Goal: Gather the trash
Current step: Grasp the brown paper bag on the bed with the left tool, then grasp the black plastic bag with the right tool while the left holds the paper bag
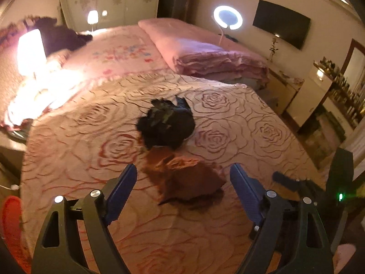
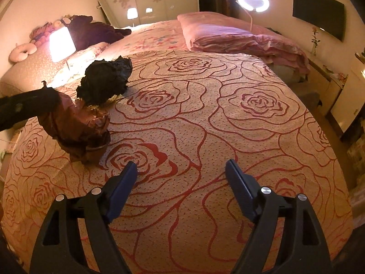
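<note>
A crumpled brown paper bag (image 1: 184, 178) lies on the rose-patterned bedspread (image 1: 79, 159), and a crumpled black bag (image 1: 166, 123) lies just beyond it. My left gripper (image 1: 183, 175) is open, its blue fingers on either side of the brown bag, just above it. In the right wrist view the brown bag (image 2: 77, 127) and the black bag (image 2: 105, 82) sit at the left, with the left gripper's dark finger (image 2: 27, 107) over the brown bag. My right gripper (image 2: 181, 171) is open and empty above bare bedspread (image 2: 205, 118), well right of both bags.
A folded pink quilt (image 1: 205, 50) lies at the far side of the bed. A bright lamp (image 1: 30, 50) and pillows are at the left, a ring light (image 1: 228, 17) and wall TV (image 1: 281, 26) beyond. A red object (image 1: 11, 223) is at the lower left edge.
</note>
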`<state>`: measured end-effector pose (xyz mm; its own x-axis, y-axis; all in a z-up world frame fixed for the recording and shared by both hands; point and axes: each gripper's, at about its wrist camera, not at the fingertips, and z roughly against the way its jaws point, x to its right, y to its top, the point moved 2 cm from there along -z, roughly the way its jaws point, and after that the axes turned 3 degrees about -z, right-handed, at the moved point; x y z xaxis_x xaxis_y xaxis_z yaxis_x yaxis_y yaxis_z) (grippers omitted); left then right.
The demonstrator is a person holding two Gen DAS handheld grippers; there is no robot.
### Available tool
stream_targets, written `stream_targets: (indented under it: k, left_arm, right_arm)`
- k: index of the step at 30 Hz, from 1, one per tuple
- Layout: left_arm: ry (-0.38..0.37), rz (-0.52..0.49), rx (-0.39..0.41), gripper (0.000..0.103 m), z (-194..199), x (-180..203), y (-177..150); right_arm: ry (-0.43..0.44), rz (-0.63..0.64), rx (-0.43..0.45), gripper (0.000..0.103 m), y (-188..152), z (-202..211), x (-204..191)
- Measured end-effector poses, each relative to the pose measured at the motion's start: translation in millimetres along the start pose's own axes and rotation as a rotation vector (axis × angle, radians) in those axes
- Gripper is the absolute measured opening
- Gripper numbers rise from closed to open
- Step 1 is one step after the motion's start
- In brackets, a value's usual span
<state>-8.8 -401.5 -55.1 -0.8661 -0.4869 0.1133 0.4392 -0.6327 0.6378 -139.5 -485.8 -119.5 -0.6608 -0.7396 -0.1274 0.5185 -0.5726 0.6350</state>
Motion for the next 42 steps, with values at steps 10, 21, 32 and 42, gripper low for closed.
stream_targets:
  k: [10, 21, 32, 42]
  left_arm:
    - [0.001, 0.043, 0.015, 0.046, -2, -20, -11]
    - [0.184, 0.099, 0.040, 0.046, 38, -67, -36]
    - [0.286, 0.126, 0.061, 0.046, 65, -88, -75]
    - [0.281, 0.122, 0.076, 0.046, 64, -87, -80]
  right_arm:
    - [0.001, 0.001, -0.001, 0.078, 0, -1, 0]
    - [-0.011, 0.012, -0.004, 0.078, 0, 0, -1]
    - [-0.034, 0.025, -0.009, 0.079, 1, -2, -4]
    - [0.064, -0.010, 0.040, 0.085, 47, -8, -36]
